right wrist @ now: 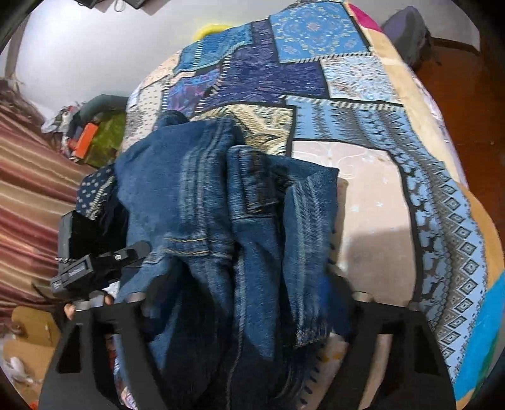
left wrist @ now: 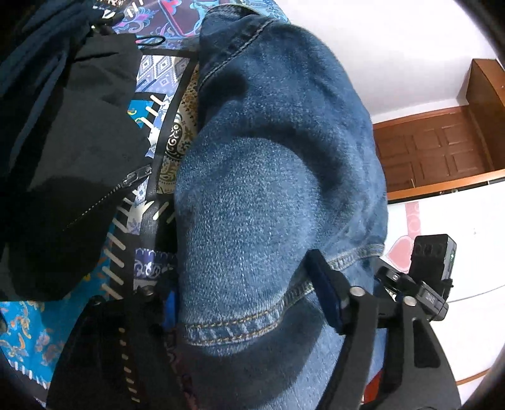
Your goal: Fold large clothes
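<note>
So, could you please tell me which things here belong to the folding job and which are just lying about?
Job: jeans, left gripper, right gripper.
Lying about: black jacket, patchwork bedspread, orange box.

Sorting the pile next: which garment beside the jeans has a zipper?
The black garment left of the jeans: a metal zipper runs along its edge. The navy garment beyond it shows none.

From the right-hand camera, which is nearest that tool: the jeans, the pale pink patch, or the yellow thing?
1. Jeans, between the right tool's fingers.
2. Pale pink patch, just right of the jeans.
3. Yellow thing, beyond the bed's far edge.
</note>
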Tool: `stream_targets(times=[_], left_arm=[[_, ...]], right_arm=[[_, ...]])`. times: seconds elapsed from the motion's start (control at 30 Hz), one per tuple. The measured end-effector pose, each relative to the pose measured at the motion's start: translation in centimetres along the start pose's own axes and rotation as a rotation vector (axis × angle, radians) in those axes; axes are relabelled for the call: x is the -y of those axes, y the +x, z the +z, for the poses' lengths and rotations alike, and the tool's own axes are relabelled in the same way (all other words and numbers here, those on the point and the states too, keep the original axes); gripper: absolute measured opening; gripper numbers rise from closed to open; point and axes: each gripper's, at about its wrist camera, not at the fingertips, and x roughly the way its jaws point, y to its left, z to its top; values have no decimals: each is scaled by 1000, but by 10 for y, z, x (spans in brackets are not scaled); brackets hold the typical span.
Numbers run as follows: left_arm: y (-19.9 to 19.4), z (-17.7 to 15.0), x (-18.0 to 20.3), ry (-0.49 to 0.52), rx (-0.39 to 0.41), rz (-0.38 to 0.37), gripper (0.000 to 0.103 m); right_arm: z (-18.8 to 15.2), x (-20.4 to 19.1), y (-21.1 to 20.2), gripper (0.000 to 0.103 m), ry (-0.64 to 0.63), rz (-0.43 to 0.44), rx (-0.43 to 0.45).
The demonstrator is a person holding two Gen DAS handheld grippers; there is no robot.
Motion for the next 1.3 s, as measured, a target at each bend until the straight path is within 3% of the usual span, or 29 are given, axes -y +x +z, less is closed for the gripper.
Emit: stream_targets(times=[0.07, 0.17, 0.23, 0.43, 0.7, 0.87, 1.07, 1.3], left_arm=[[-9, 1, 5, 11, 0, 4, 58], [-24, -5, 20, 41, 7, 11, 48], [-34, -9, 33, 65, 21, 5, 42], [-83, -25, 79, 181, 80, -3, 34], [-192, -44, 131, 349, 257, 6, 32], [-270, -42, 125, 354, 356, 13, 32], [-338, -41, 95, 332, 464, 73, 32], [-375, -16, 47, 280, 502, 171, 32]], right_arm=[[0, 0, -2, 40, 12, 9, -7], [-1, -10, -8, 32, -15, -7, -13], [-3, -19, -16, 30, -30, -3, 4], [-9, -60, -46, 28, -105, -9, 64], [0, -127, -72, 28, -200, 35, 154], [10, -178, -68, 28, -274, 88, 195], [27, -238, -31, 28, -339, 182, 211], [44, -275, 39, 28, -354, 249, 140]])
